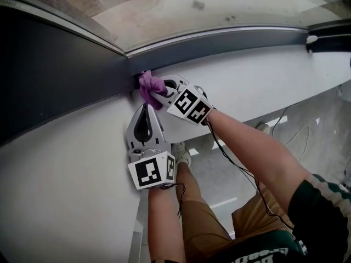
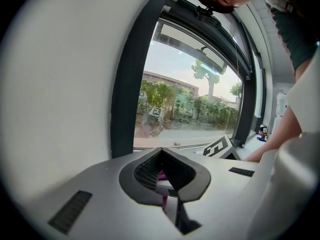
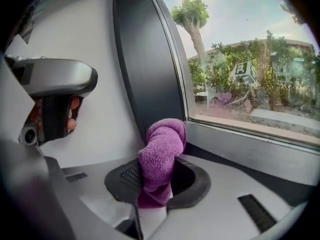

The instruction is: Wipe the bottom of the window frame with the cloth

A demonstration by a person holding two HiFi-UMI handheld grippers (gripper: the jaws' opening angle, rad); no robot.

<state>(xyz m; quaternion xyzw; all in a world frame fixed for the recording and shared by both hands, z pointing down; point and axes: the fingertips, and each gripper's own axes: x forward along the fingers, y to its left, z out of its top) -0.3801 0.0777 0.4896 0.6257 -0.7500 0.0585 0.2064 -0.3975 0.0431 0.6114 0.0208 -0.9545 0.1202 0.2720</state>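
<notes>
A purple cloth (image 1: 149, 86) is bunched in the window's lower corner, where the dark upright frame (image 1: 55, 75) meets the dark bottom frame (image 1: 219, 43). My right gripper (image 1: 159, 95) is shut on it. In the right gripper view the cloth (image 3: 162, 144) rises out of the right gripper (image 3: 155, 184) and its top leans against the corner, beside the grey bottom frame (image 3: 250, 144). My left gripper (image 1: 146, 108) lies just below, pointing at the same corner. Its jaws stand shut in the left gripper view (image 2: 165, 184), with only a sliver of purple showing through the gap.
The white sill (image 1: 263, 81) runs right under the bottom frame to a small white object (image 1: 311, 39) at the far end. A white wall (image 1: 55, 190) fills the left. Cables (image 1: 290, 125) lie on the floor below, by the person's legs.
</notes>
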